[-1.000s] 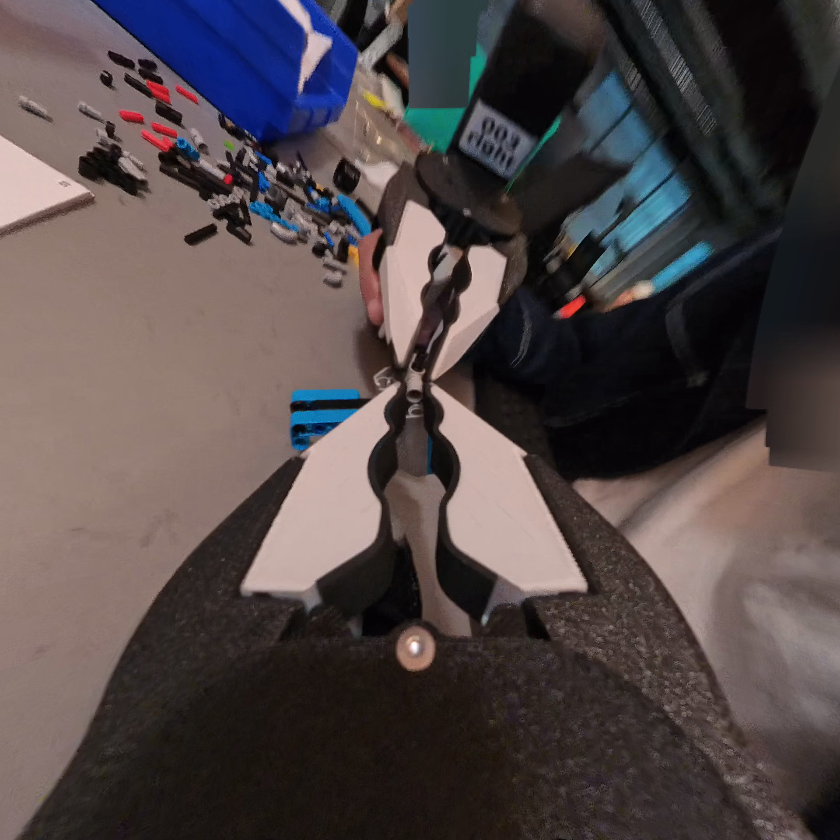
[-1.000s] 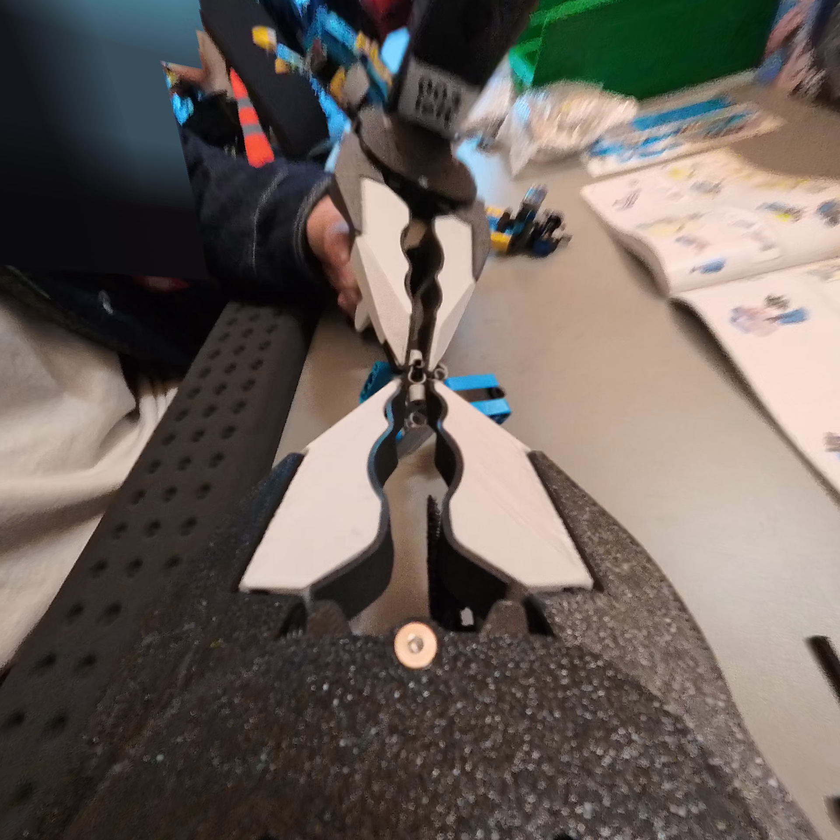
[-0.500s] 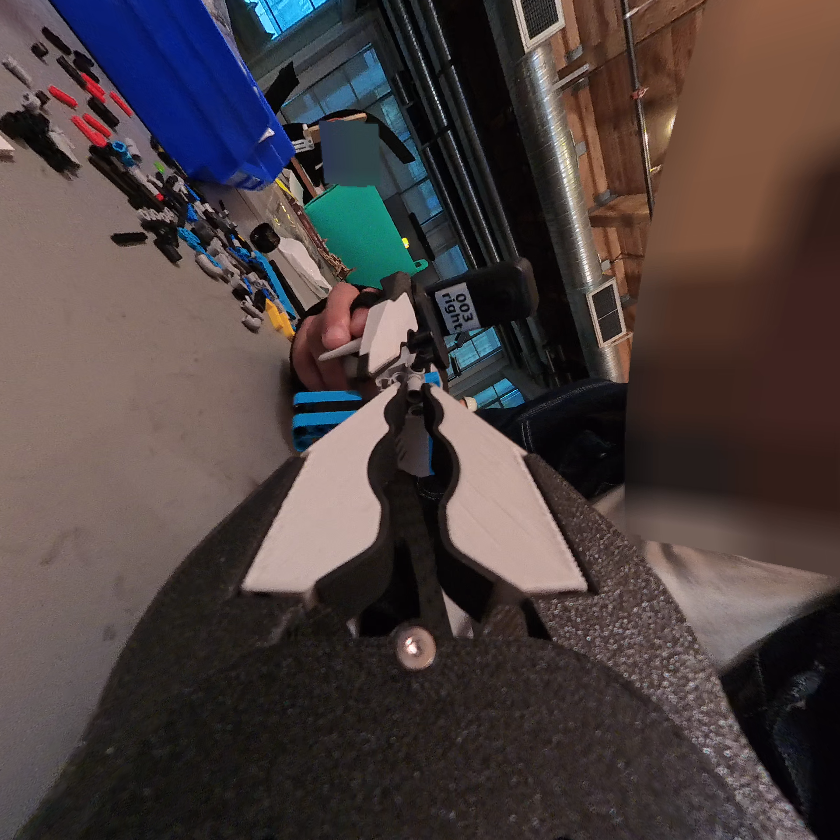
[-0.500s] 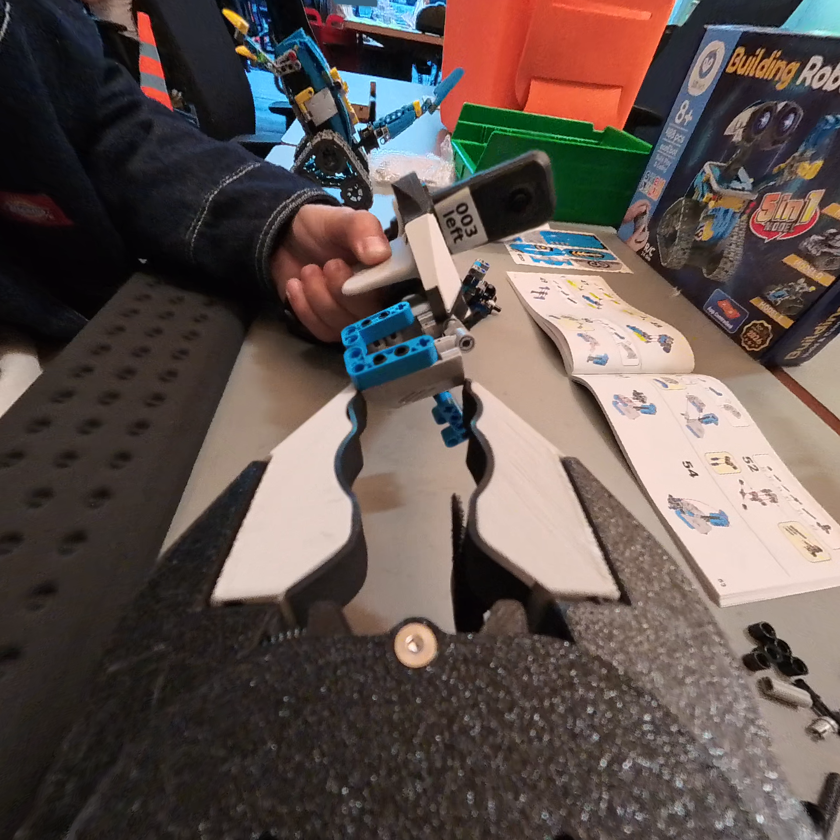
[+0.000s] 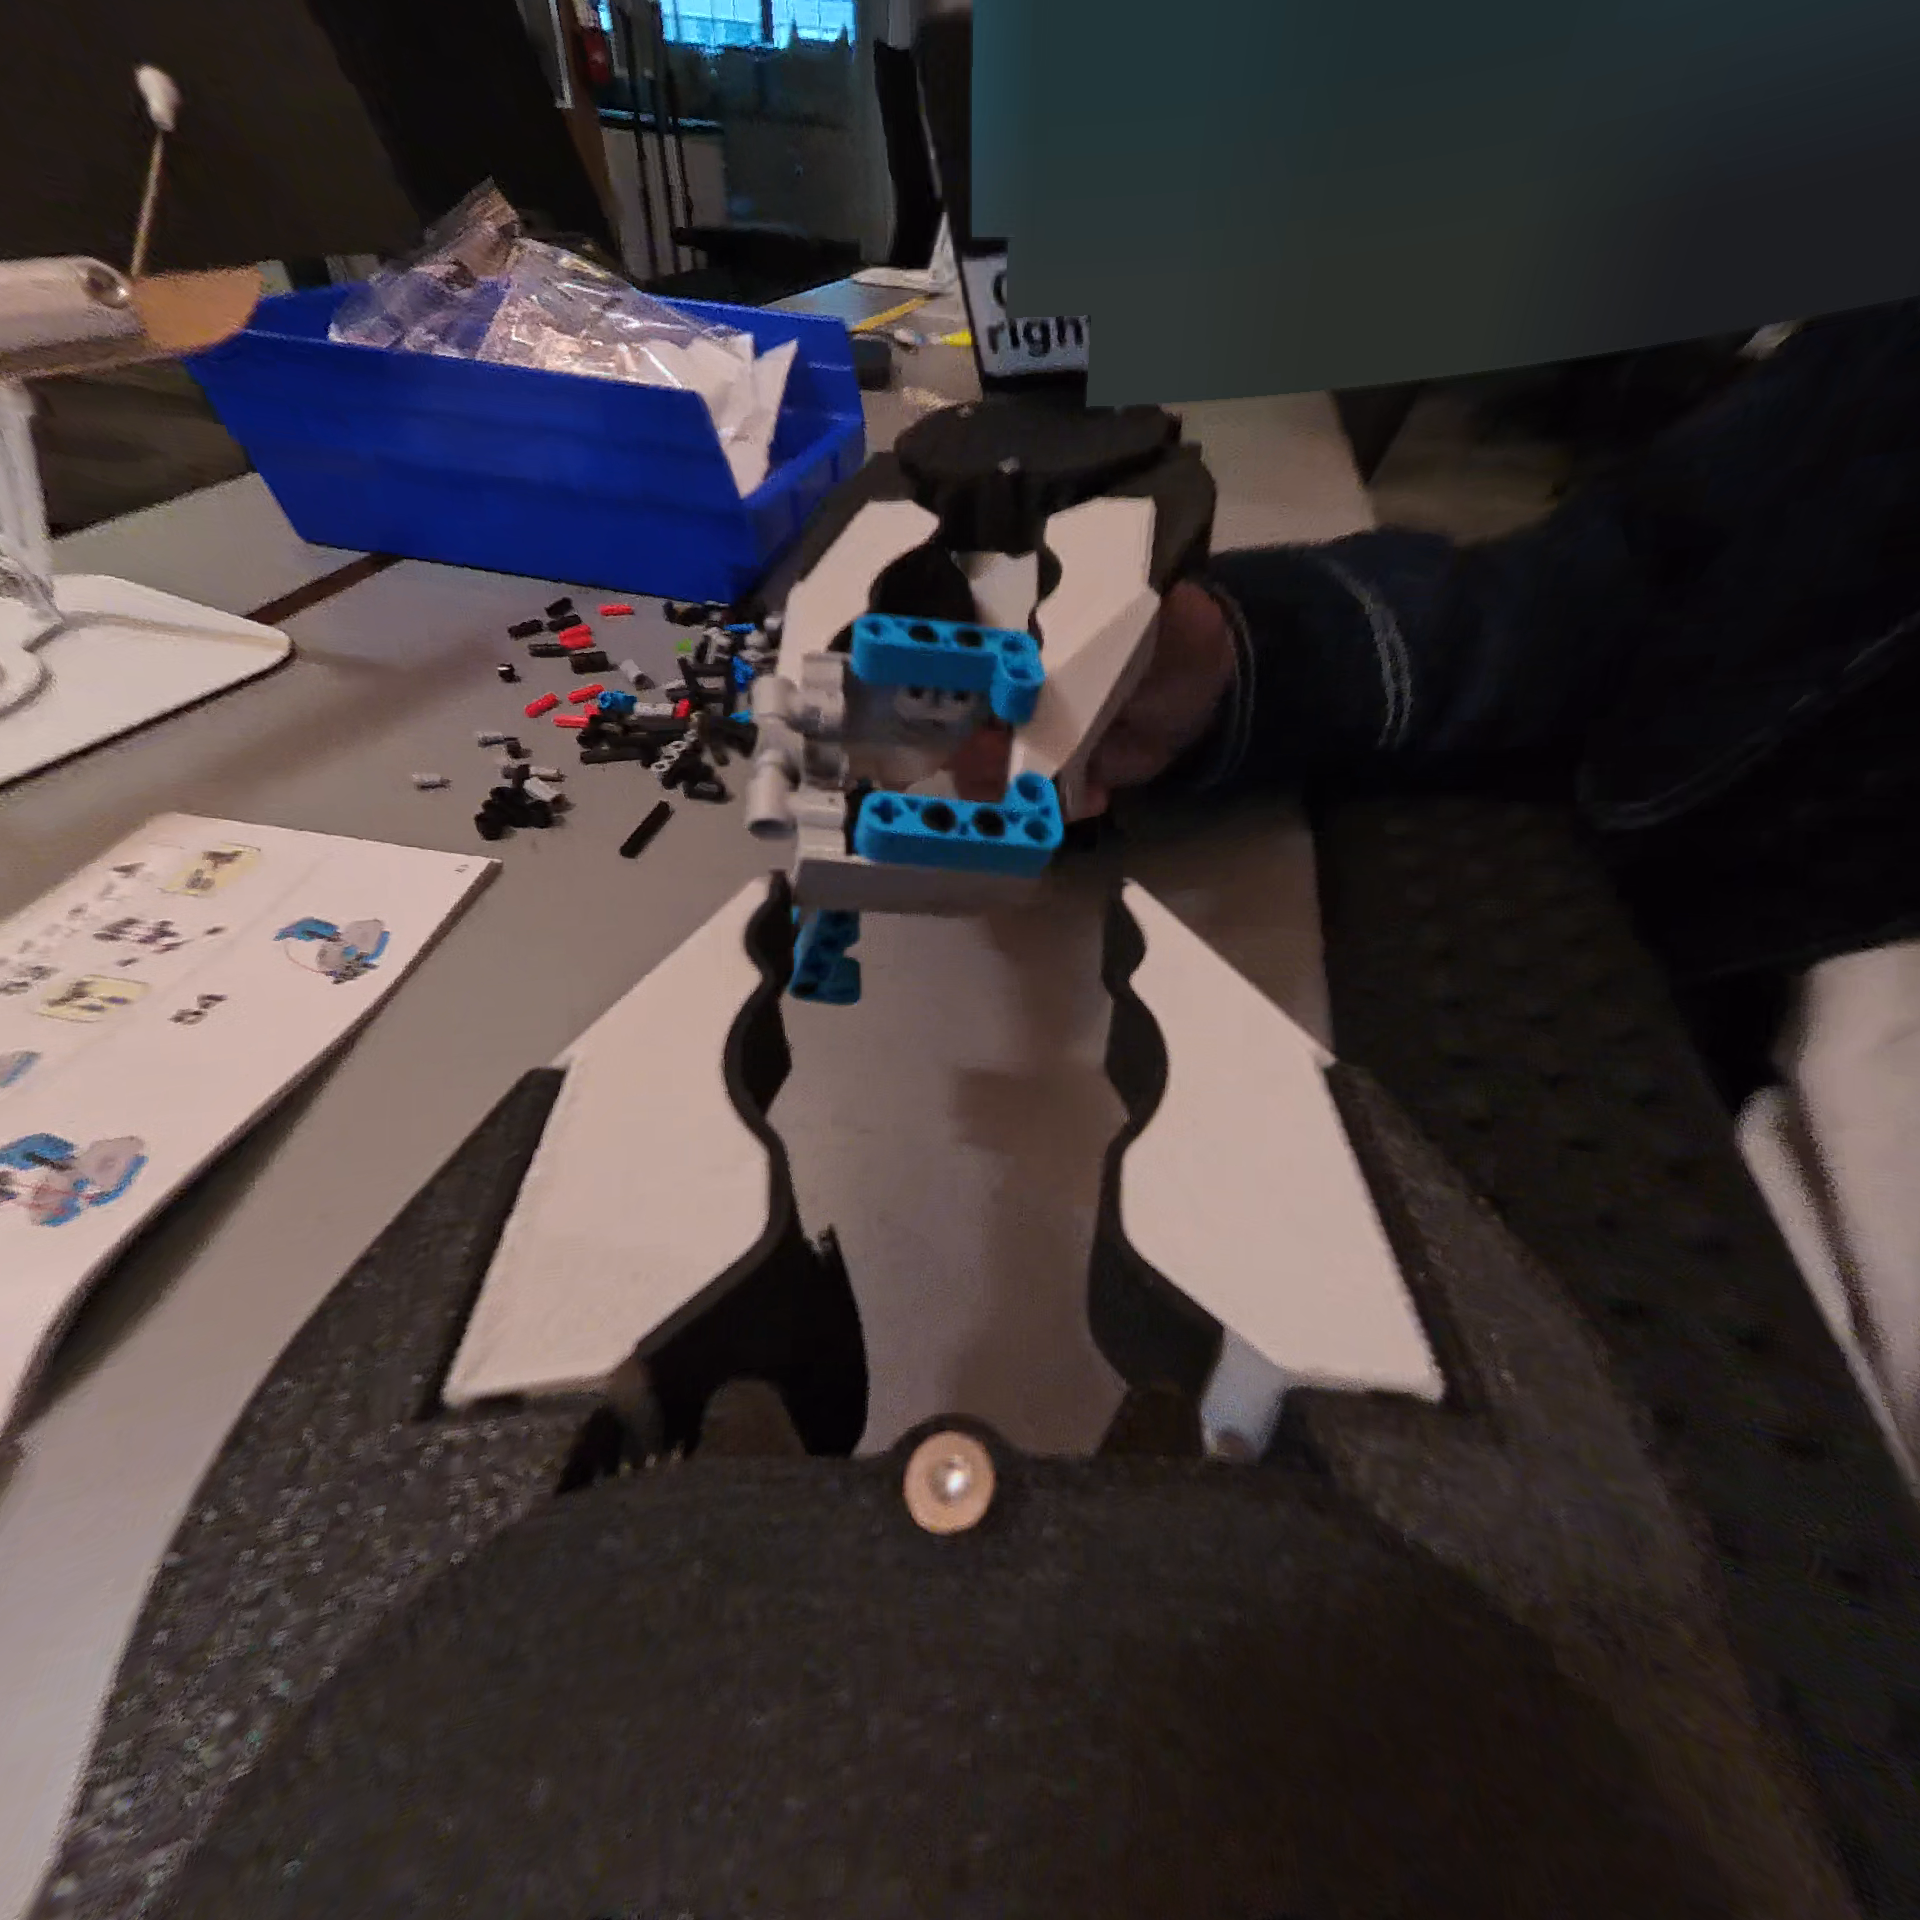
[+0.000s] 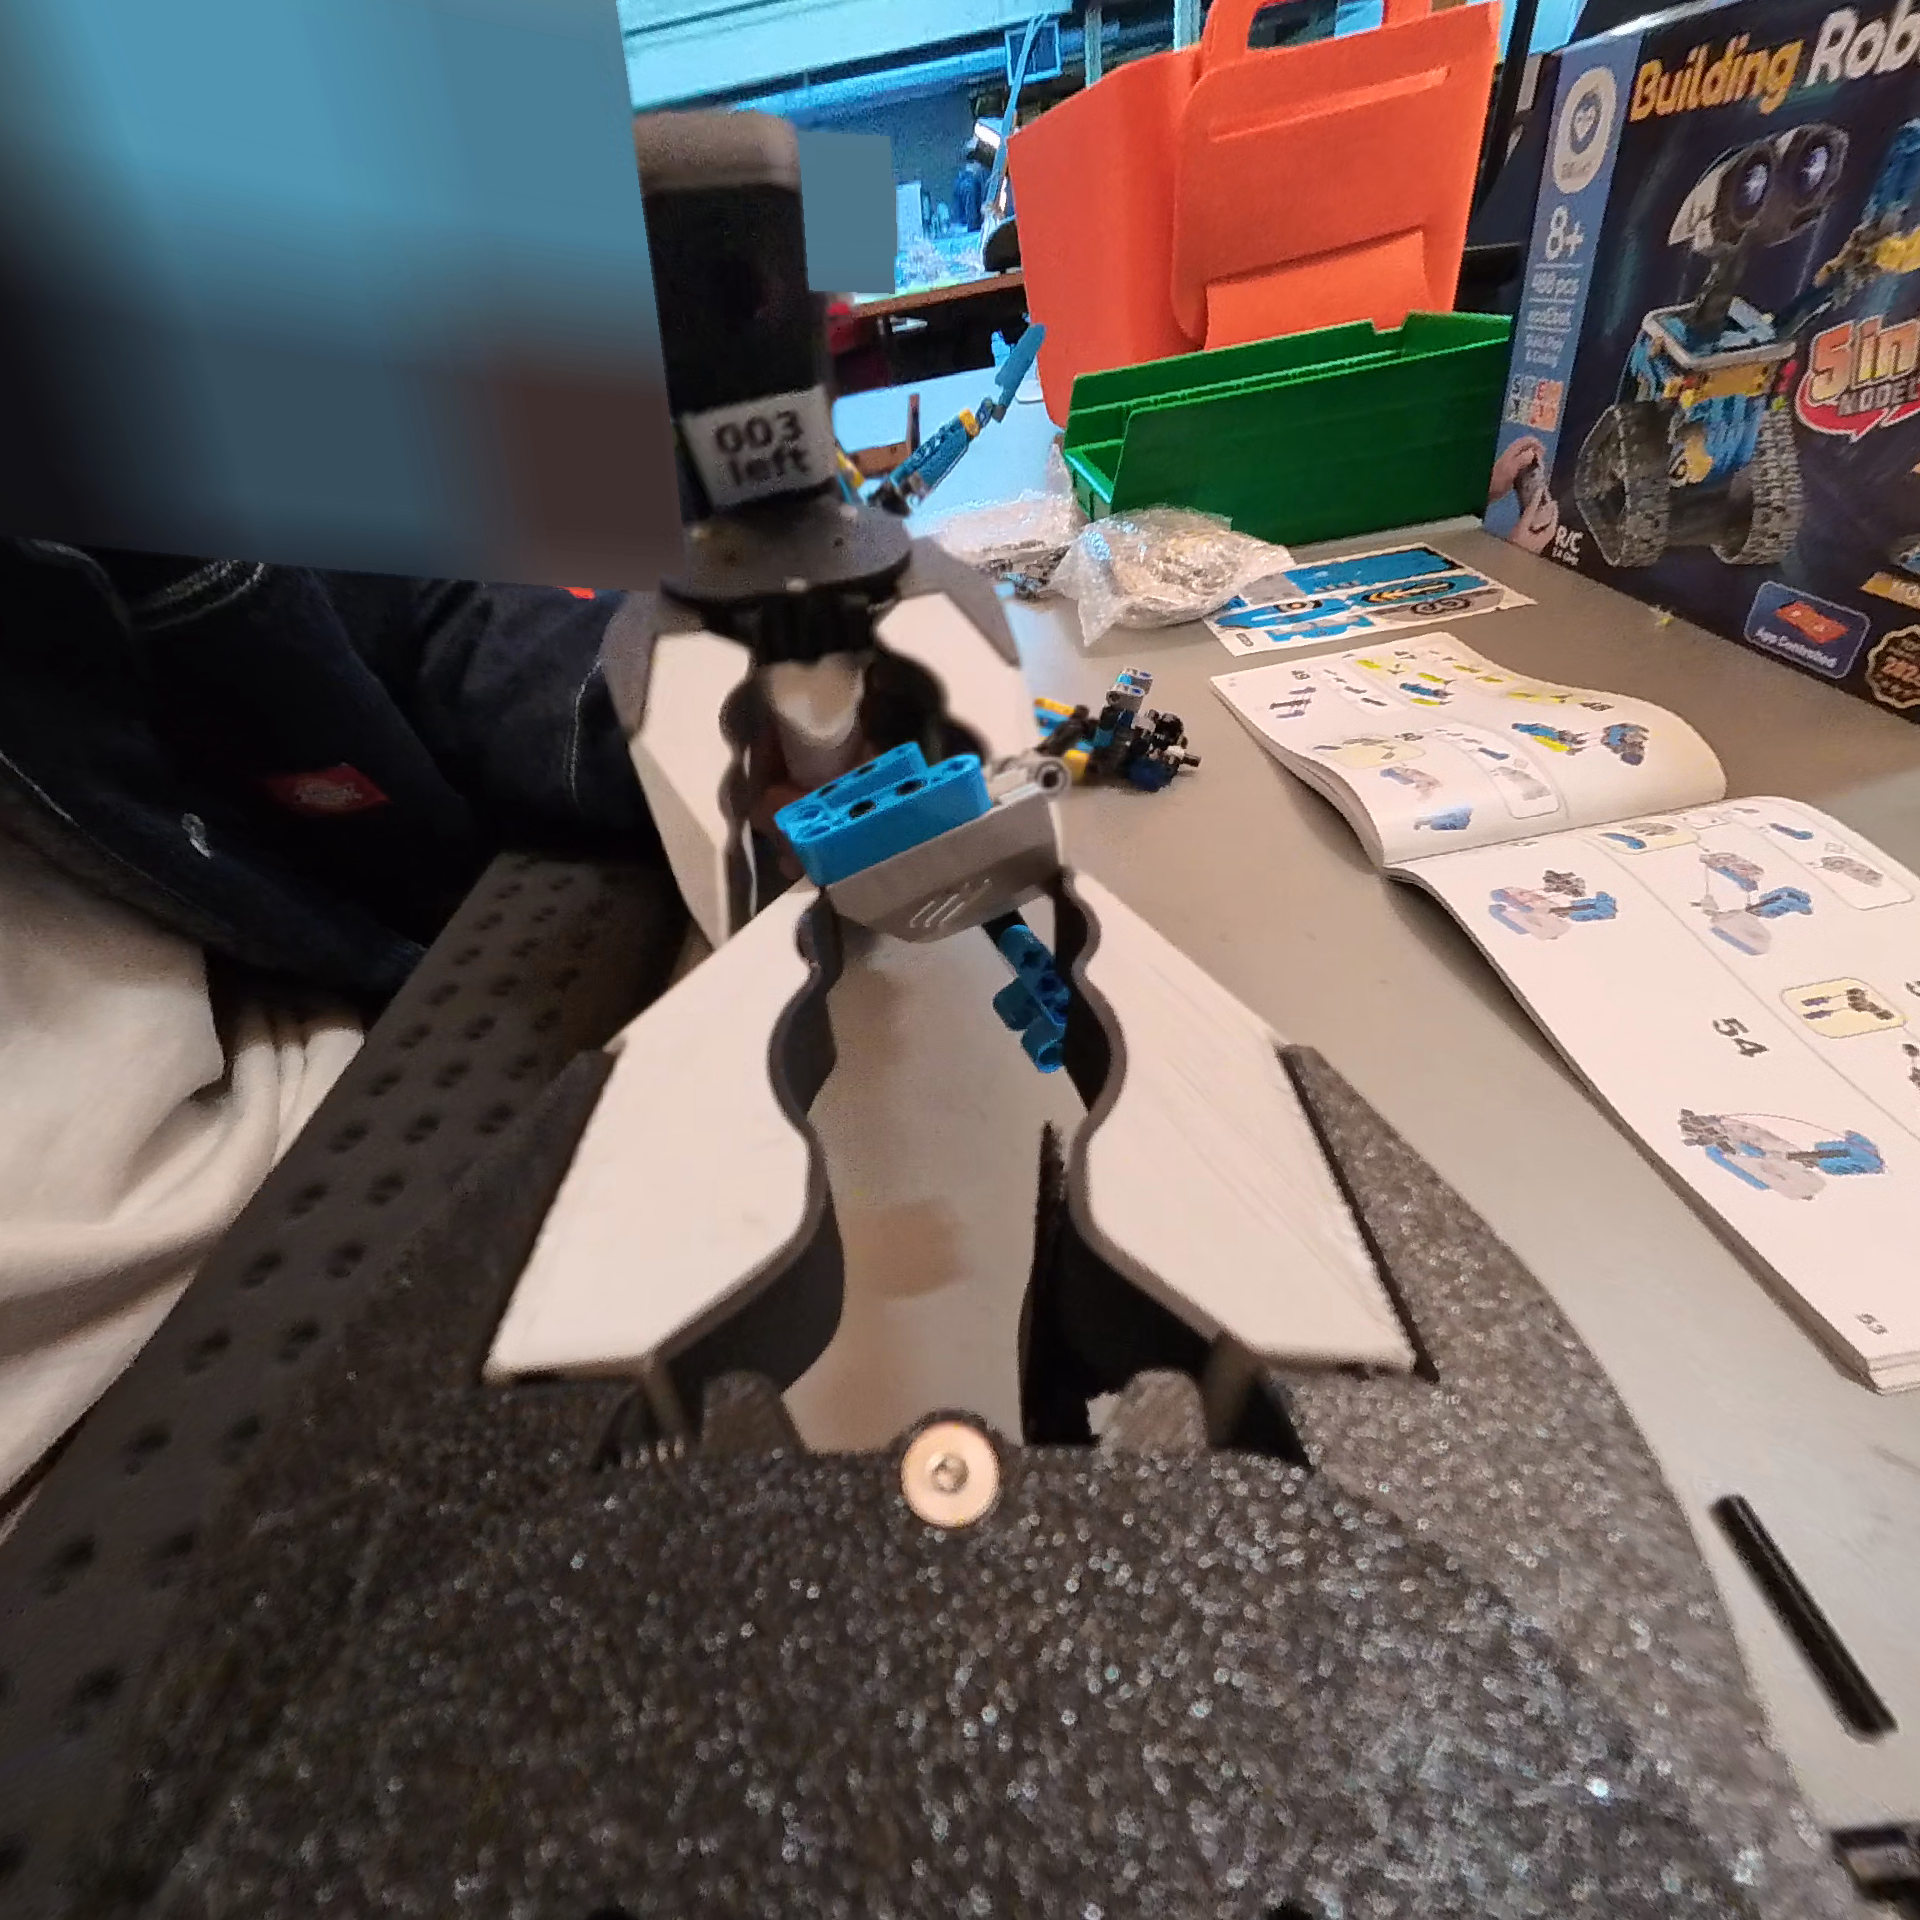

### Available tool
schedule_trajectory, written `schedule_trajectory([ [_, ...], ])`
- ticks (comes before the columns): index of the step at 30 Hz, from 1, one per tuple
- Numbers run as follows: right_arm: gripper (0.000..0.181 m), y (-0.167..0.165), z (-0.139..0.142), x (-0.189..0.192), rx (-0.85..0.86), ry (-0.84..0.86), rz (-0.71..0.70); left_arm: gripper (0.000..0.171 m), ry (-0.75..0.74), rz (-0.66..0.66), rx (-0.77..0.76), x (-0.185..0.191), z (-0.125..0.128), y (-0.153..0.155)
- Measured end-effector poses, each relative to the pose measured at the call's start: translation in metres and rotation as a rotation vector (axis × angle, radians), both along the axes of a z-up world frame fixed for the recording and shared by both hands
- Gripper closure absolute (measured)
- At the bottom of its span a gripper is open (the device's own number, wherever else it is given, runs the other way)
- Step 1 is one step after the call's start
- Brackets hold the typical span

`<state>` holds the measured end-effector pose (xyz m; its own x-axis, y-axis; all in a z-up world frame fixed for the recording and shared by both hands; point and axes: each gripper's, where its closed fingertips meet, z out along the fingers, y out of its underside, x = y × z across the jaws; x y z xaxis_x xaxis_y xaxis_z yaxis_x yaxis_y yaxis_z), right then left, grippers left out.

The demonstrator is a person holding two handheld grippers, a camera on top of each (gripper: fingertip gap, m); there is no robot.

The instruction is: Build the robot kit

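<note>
A small blue and grey brick assembly (image 6: 914, 842) hangs in the air between the two grippers, which face each other tip to tip. My right gripper (image 6: 940, 894) is shut on it. Its pads press on the two sides of the grey shell, and a blue beam (image 6: 1029, 987) hangs below. The left wrist view shows the same assembly (image 5: 935, 758) between the right gripper's fingers (image 5: 1101, 634). My left gripper (image 5: 948, 904) is wide open just short of the assembly, and nothing is between its pads. Its fingers (image 6: 681, 769) stand apart behind the assembly.
A blue bin (image 5: 520, 457) with plastic bags, a pile of small loose parts (image 5: 623, 717) and a booklet (image 5: 187, 966) lie to the left. An open booklet (image 6: 1558, 883), a small partial build (image 6: 1122, 748), a green bin (image 6: 1278, 436) and a printed box (image 6: 1714, 312) are to the right. Both grippers' tips are close together, under 4 cm apart.
My left gripper, shut on a grey pin of the assembly a moment ago, has opened wide and let go. My right gripper opened, closed round the grey shell and now carries the assembly.
</note>
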<state>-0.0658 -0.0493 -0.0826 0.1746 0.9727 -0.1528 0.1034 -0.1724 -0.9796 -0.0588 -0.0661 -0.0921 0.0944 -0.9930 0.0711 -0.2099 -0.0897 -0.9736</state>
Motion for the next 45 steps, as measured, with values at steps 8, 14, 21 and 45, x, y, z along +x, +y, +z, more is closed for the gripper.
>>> schedule_trajectory([
  [8,0.143,-0.005,-0.004,-0.001,0.04,-0.028,0.02,0.126,-0.03,-0.022,-0.034,-0.002,0.005,0.001],
  [14,0.143,-0.011,-0.005,-0.002,-0.015,0.024,0.104,0.127,-0.106,-0.079,-0.072,-0.004,0.017,-0.007],
  [21,0.174,-0.011,-0.001,0.0,0.061,0.008,0.083,0.127,-0.088,-0.086,-0.08,-0.002,0.014,-0.009],
  [45,0.175,-0.014,-0.009,0.0,0.022,-0.037,0.112,0.128,-0.151,-0.115,-0.251,-0.004,0.018,-0.008],
])
